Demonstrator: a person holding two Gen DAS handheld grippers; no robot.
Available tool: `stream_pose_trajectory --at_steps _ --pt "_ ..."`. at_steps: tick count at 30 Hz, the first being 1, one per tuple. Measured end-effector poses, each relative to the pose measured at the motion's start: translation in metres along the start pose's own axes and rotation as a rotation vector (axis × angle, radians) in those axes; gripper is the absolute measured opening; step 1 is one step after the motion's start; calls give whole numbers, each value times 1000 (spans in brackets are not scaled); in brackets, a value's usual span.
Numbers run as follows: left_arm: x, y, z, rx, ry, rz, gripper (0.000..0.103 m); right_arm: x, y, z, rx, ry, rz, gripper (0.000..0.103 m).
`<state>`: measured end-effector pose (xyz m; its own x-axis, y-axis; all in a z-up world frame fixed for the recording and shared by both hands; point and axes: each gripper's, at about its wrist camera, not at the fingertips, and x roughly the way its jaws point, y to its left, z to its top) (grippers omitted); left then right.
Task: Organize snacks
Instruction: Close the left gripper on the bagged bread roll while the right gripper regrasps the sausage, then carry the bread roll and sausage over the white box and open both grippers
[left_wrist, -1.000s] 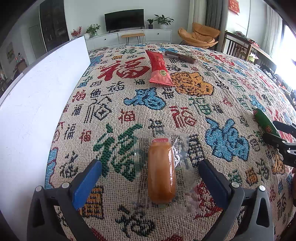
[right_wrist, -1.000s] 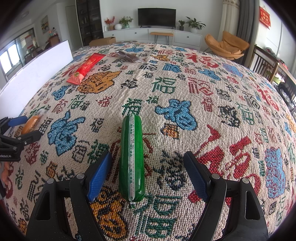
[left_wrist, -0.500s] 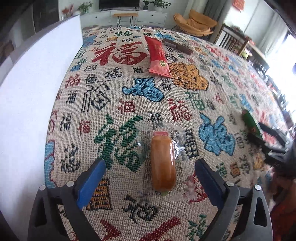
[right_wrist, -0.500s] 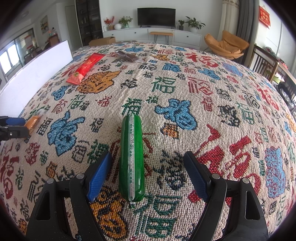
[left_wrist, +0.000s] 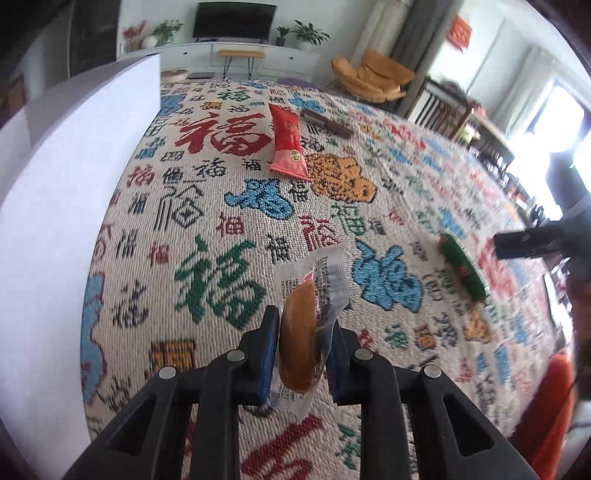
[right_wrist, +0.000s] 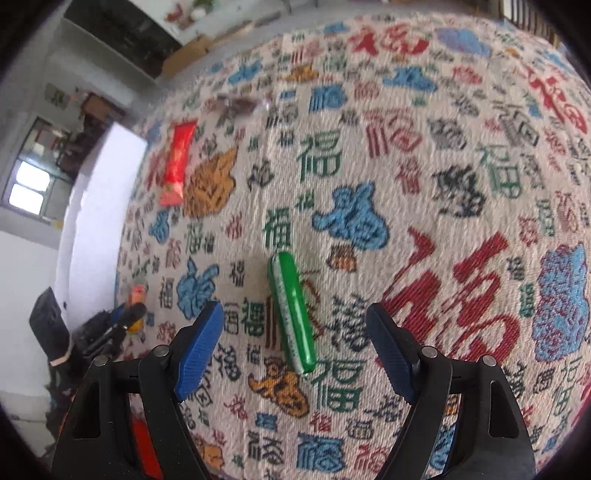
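Observation:
My left gripper (left_wrist: 301, 334) is shut on an orange-brown bun in a clear wrapper (left_wrist: 301, 336) and holds it above the patterned tablecloth (left_wrist: 207, 206). The same gripper with the bun shows far left in the right wrist view (right_wrist: 129, 317). A green sausage stick (right_wrist: 291, 314) lies on the cloth between and just ahead of my open right gripper (right_wrist: 295, 343), which hovers above it, tilted. The stick also shows in the left wrist view (left_wrist: 463, 266). A red snack packet (left_wrist: 288, 144) and a dark brown bar (left_wrist: 325, 123) lie farther back.
A tall white board (left_wrist: 66, 184) stands along the table's left edge, seen also in the right wrist view (right_wrist: 99, 221). The right gripper's dark body (left_wrist: 535, 240) shows at the right in the left wrist view. Chairs and a TV cabinet stand beyond the table.
My left gripper has closed on the bun and lifted it off the cloth. My right gripper has risen and tilted above the green stick, still open.

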<state>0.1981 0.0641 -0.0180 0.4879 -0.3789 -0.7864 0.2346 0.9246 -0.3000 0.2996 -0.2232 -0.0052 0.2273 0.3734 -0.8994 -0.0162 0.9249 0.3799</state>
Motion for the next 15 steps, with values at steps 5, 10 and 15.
stream_pose_trajectory --at_steps 5,10,15 --pt "-32 1 -10 -70 -77 -65 22 32 41 -4 -173 32 -155 67" --pt "-80 4 -14 -131 -171 -131 22 55 46 -8 -211 69 -209 24" --pt "-154 19 -7 -177 -299 -147 22 20 75 -10 -183 -9 -63 24"
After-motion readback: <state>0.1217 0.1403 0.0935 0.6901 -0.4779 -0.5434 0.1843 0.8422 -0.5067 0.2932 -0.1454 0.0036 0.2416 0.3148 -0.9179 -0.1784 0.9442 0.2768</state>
